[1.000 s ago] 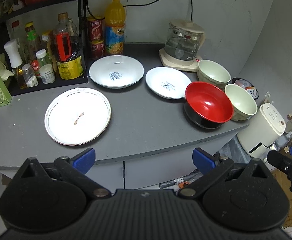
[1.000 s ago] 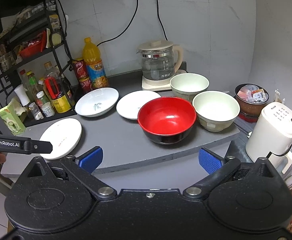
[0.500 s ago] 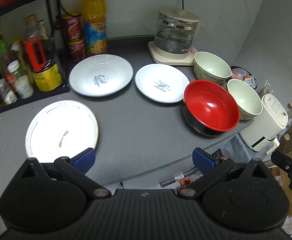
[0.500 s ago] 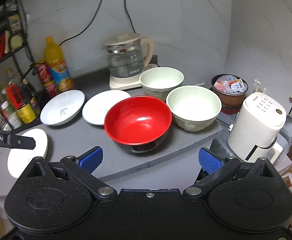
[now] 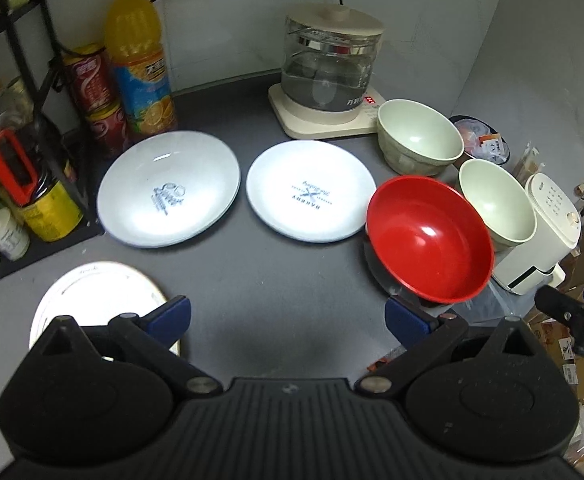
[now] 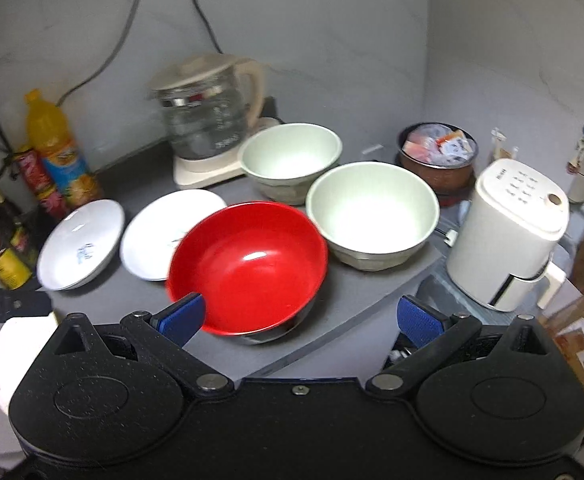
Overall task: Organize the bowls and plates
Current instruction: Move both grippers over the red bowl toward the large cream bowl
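On the matte grey counter (image 5: 260, 276), a round glossy red bowl (image 5: 430, 240) beside smooth white plates (image 5: 310, 190).

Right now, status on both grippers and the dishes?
Left gripper open, empty. Right gripper open, over red bowl. Plates, bowls unstacked. Nothing blocking.

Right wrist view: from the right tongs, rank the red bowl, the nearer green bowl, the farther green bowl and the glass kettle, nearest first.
1. Red bowl, just ahead of the open right tongs, left of centre.
2. Nearer green bowl, ahead to the right.
3. Farther green bowl, behind both.
4. Glass kettle, at the back wall.
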`<action>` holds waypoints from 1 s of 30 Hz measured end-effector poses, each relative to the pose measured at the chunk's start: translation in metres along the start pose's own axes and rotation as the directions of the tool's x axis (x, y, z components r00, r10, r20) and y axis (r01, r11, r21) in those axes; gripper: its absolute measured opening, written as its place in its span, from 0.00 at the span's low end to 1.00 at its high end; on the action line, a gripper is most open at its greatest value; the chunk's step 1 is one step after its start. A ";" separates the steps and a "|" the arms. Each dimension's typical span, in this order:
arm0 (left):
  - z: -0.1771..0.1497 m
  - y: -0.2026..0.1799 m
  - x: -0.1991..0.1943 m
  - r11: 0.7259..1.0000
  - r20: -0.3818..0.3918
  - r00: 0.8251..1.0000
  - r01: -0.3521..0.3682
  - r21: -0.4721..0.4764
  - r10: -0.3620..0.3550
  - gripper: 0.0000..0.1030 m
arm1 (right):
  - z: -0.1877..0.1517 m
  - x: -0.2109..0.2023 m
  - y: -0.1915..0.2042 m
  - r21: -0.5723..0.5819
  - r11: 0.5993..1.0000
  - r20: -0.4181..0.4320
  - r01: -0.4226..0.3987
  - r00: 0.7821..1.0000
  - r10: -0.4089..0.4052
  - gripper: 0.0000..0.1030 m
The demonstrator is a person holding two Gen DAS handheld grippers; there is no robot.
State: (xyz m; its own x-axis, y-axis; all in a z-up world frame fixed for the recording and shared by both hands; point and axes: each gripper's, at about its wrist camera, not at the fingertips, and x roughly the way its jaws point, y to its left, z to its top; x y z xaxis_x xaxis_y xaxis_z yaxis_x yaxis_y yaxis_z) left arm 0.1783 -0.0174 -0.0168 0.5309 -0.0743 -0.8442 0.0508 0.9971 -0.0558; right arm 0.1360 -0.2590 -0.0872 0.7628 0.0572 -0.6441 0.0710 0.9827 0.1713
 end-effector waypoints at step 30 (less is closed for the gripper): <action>0.093 -0.112 0.081 0.995 -0.096 0.993 0.077 0.058 -0.071 0.97 | 0.062 0.097 -0.121 0.132 0.990 -0.070 -0.048 0.996 0.058 1.00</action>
State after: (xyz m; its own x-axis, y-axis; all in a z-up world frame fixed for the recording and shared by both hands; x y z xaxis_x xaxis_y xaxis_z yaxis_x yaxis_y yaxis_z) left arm 0.2941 -0.1359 -0.0292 0.4425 -0.1437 -0.8852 0.1405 0.9860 -0.0899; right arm 0.2414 -0.3830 -0.1238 0.7184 0.1260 -0.6841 0.1183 0.9470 0.2986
